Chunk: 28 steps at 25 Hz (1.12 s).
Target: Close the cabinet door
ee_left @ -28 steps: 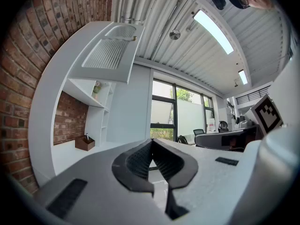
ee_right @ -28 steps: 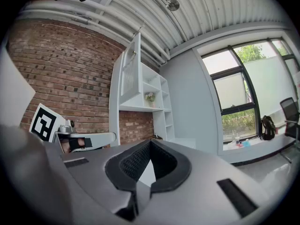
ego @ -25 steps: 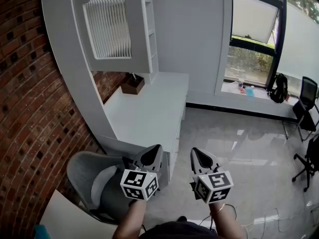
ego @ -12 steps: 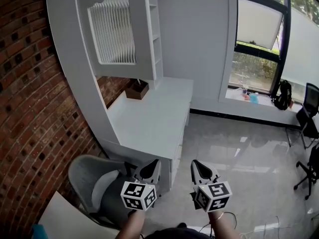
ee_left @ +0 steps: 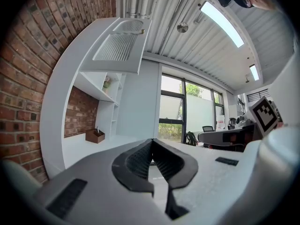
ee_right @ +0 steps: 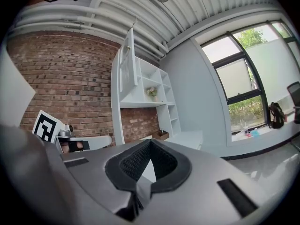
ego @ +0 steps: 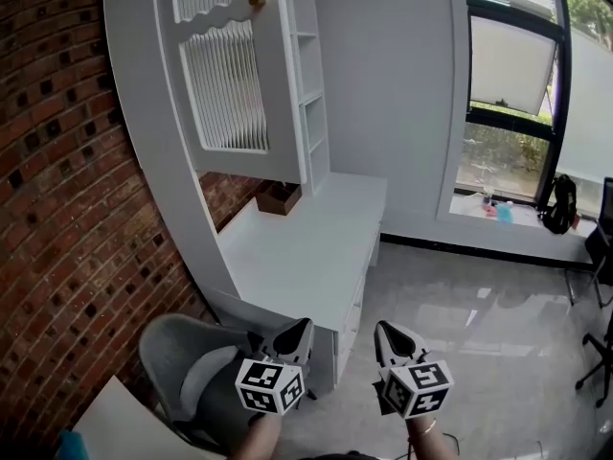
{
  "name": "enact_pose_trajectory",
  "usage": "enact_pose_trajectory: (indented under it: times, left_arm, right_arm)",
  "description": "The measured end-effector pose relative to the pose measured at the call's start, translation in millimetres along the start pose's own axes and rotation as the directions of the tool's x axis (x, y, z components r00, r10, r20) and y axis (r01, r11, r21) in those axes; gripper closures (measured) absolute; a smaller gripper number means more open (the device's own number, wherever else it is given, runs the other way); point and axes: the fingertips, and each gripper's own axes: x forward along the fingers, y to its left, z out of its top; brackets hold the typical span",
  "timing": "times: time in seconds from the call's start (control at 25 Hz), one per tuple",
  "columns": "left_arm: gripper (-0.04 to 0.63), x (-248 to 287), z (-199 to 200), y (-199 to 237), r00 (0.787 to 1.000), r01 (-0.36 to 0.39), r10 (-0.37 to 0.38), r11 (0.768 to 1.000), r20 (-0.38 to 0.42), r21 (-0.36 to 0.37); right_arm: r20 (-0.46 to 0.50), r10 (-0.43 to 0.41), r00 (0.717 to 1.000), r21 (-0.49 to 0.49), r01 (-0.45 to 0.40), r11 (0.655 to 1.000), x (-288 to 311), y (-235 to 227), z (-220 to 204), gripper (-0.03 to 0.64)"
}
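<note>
Cabinet door [ego: 230, 84] hung open at eleven o'clock, swung out from the white shelves [ego: 311, 84] above the worktop [ego: 306, 247]. At six o'clock, well apart from it, my left tongs [ego: 299, 326] and right tongs [ego: 385, 328] were both closed and empty. Its brass knob [ego: 256, 0] sat near the door's top edge.

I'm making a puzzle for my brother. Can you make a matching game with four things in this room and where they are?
1 cabinet door
2 brown box
3 chair
4 backpack

A black, by the window
B white, swung open above the desk
C at the desk's back corner
D grey, at the desk's near end

Pairs: 1-B, 2-C, 3-D, 4-A
</note>
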Motion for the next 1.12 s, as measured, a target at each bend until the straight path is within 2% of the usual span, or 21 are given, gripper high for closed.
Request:
enact_pose_trajectory:
  times: [0.24,0.36,0.48,0.76,0.92,1.12]
  left_arm:
    - [0.586,10,31,2,0.998,-0.036,0.033,0.998,0.046,0.058]
    - [0.586,19,65,9,0.993,-0.063,0.054,0.995,0.100,0.082]
    - [0.584,26,104,19,0.983,-0.109,0.086,0.984,0.159,0.144]
    - [0.584,50,206,45,0.947,-0.152,0.074,0.960,0.312,0.234]
    - [0.584,56,268,58,0.917,-0.182,0.059,0.942,0.396,0.280]
    - [0.584,62,336,69,0.878,-0.168,0.014,0.945,0.478,0.281]
  right_arm:
    - [0.032,0.070,0.997,-0.056,-0.068,0.996,13,-2,30,0.615]
    - [0.048,0.117,0.992,-0.084,-0.113,0.990,23,1,52,0.616]
    - [0.076,0.162,0.984,-0.113,-0.153,0.982,36,8,77,0.616]
    - [0.164,0.228,0.960,-0.192,-0.196,0.962,79,18,140,0.616]
    - [0.203,0.247,0.948,-0.265,-0.189,0.945,105,25,184,0.617]
    - [0.270,0.292,0.918,-0.332,-0.195,0.923,125,40,246,0.617]
